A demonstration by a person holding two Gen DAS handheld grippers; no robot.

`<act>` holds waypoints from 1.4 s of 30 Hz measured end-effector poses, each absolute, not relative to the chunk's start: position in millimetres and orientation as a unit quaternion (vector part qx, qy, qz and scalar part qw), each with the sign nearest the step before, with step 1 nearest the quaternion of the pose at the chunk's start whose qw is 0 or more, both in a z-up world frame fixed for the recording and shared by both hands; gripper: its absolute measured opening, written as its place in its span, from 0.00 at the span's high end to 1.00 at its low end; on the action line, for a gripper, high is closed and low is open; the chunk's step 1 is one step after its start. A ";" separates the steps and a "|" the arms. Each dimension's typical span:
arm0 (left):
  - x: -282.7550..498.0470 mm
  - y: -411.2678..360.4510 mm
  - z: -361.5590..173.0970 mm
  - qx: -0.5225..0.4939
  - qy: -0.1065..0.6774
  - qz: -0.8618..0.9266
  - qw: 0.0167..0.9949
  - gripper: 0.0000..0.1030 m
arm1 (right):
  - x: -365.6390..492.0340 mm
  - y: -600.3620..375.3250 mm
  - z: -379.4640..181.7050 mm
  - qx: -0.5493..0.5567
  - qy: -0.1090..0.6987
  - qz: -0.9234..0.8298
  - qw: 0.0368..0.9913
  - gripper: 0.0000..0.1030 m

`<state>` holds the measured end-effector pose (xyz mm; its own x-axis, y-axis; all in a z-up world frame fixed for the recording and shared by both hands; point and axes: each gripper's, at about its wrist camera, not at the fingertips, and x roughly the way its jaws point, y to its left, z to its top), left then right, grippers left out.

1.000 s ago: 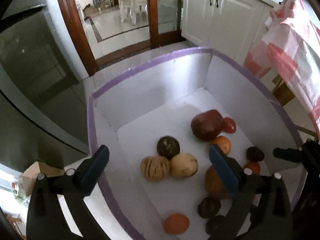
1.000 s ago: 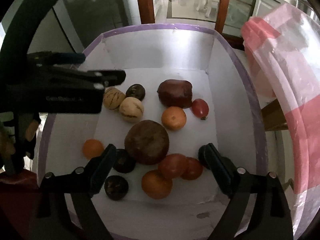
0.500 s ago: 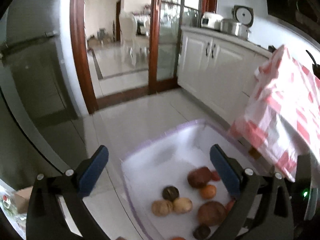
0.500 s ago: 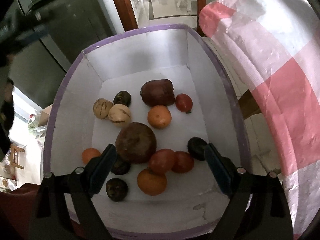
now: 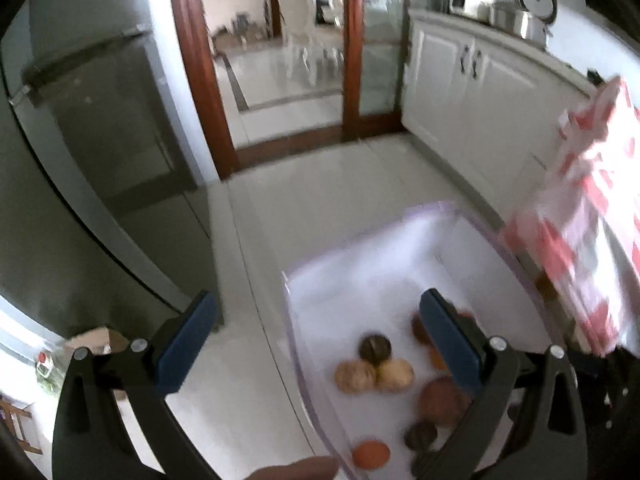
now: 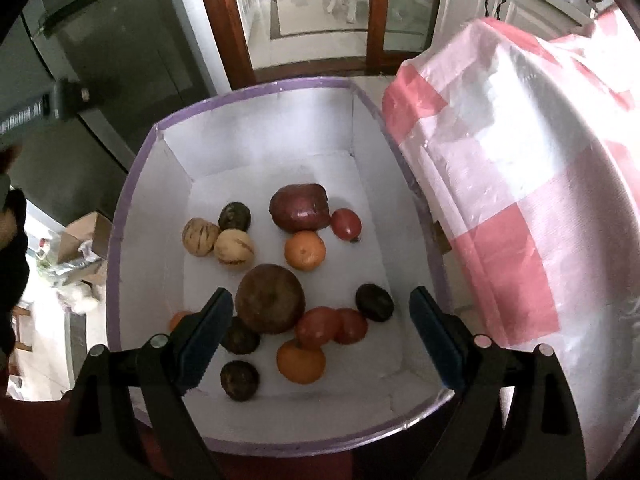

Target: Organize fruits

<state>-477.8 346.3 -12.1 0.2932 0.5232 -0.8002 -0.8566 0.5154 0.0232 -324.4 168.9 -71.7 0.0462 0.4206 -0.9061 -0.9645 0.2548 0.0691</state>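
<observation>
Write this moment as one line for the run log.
left gripper: open, empty | right gripper: open, empty, above white purple-rimmed box | big round brown fruit: in box, untouched | step: no fruit picked yet

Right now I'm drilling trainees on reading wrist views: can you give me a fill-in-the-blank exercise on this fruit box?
1. The rim of the white box is edged in ___ tape.
2. The two pale striped fruits lie touching ___ other.
3. The right gripper is open and holds ___.
4. The cloth beside the box is checked white and ___.

Missing words: purple; each; nothing; red
</observation>
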 end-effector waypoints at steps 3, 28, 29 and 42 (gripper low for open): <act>-473.8 331.2 -34.6 -0.207 0.430 0.426 0.769 0.01 | -330.7 169.2 -75.0 -0.324 0.451 0.515 0.653 0.15; -450.8 306.7 -84.4 -0.201 0.517 0.381 0.740 0.01 | -333.0 168.0 -90.6 -0.351 0.470 0.491 0.644 0.15; -450.8 306.7 -84.4 -0.201 0.517 0.381 0.740 0.01 | -332.9 168.0 -90.5 -0.351 0.470 0.491 0.644 0.15; -448.7 303.9 -87.7 -0.202 0.520 0.378 0.738 0.01 | -332.7 168.9 -90.6 -0.351 0.471 0.490 0.644 0.15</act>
<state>-448.7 303.9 -87.7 0.1723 0.3484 -0.9214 -0.7689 0.6322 0.0953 -332.7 168.9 -90.6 0.0757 0.3014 -0.9505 -0.9618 0.2735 0.0101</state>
